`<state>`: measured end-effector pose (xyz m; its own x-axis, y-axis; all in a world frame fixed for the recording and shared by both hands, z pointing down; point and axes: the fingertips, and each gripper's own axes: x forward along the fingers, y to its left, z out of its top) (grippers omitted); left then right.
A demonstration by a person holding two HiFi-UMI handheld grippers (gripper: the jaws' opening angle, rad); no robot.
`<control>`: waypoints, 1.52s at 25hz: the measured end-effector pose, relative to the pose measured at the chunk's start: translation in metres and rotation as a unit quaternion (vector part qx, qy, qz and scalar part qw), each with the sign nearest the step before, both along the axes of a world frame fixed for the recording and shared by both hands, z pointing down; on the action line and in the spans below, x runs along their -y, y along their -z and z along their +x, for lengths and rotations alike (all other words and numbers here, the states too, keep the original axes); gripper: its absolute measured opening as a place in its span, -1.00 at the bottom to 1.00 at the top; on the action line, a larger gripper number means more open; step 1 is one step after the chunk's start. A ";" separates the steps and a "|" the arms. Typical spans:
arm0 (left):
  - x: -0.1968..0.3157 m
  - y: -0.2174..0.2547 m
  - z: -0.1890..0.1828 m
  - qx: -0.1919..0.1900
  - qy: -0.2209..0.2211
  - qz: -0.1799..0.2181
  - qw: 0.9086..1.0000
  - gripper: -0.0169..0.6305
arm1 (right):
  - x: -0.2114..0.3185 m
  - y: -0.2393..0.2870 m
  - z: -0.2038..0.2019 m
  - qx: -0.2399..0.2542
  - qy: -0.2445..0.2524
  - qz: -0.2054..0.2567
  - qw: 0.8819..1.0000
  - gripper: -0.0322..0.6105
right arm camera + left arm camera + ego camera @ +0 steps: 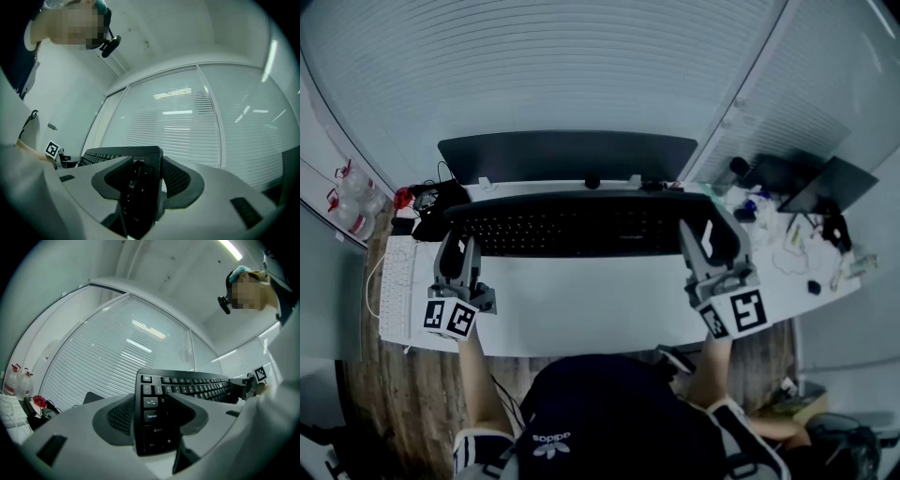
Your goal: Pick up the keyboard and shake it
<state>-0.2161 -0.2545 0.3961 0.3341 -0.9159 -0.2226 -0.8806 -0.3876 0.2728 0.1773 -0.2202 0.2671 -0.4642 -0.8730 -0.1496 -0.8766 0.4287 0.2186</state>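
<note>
At the far left edge of the head view, clear bottles [352, 197] with red fittings stand beside the white desk [581, 305], and a white keyboard [396, 291] lies on the desk's left end.

Just right of it, the left gripper [455, 242] points away from the person, its marker cube [450, 317] nearest the camera. In the left gripper view, the left gripper [152, 413] is clamped on the left end of the black keyboard [197, 387]. 1 grey pad presses the underside and the other lies over the keys beside the Tab and Caps Lock column.

The black keyboard [572, 225] stretches level from left to right between the 2 grippers, keys facing up toward the head camera, in front of a dark monitor [567, 155] at the desk's far edge. It appears raised off the desk, though the head view alone does not settle that. Pale window blinds [534, 66] fill the background.

The right gripper [705, 239] grips the keyboard's right end, with its marker cube [733, 312] toward the person. The right gripper view confirms this: the right gripper [140, 180] has its jaws closed on the number-pad end of the keyboard [103, 154], 1 pad on each face.

Farther right, the desk's far right corner holds a clutter of small items and cables [787, 220].
</note>
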 end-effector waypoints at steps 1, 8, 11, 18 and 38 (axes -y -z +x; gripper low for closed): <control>0.006 -0.001 0.000 0.002 -0.001 -0.001 1.000 -0.29 | 0.005 0.001 0.000 -0.001 -0.001 0.004 1.000 -0.29; 0.002 0.002 -0.001 0.011 -0.008 -0.003 1.000 -0.29 | -0.004 -0.004 0.004 0.012 0.002 -0.005 1.000 -0.30; 0.011 -0.003 -0.001 0.017 0.000 -0.010 1.000 -0.29 | 0.011 -0.010 0.003 0.008 -0.007 -0.015 1.000 -0.30; 0.004 -0.016 -0.010 0.011 0.000 -0.025 1.000 -0.29 | 0.005 -0.019 -0.007 0.000 -0.005 -0.021 1.000 -0.30; -0.011 0.011 -0.010 0.069 0.006 -0.005 0.998 -0.29 | 0.006 -0.058 0.008 0.055 -0.004 -0.048 0.997 -0.30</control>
<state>-0.2262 -0.2436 0.3854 0.3503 -0.9219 -0.1654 -0.9145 -0.3748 0.1522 0.1858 -0.2263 0.3246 -0.4422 -0.8895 -0.1148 -0.8967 0.4354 0.0799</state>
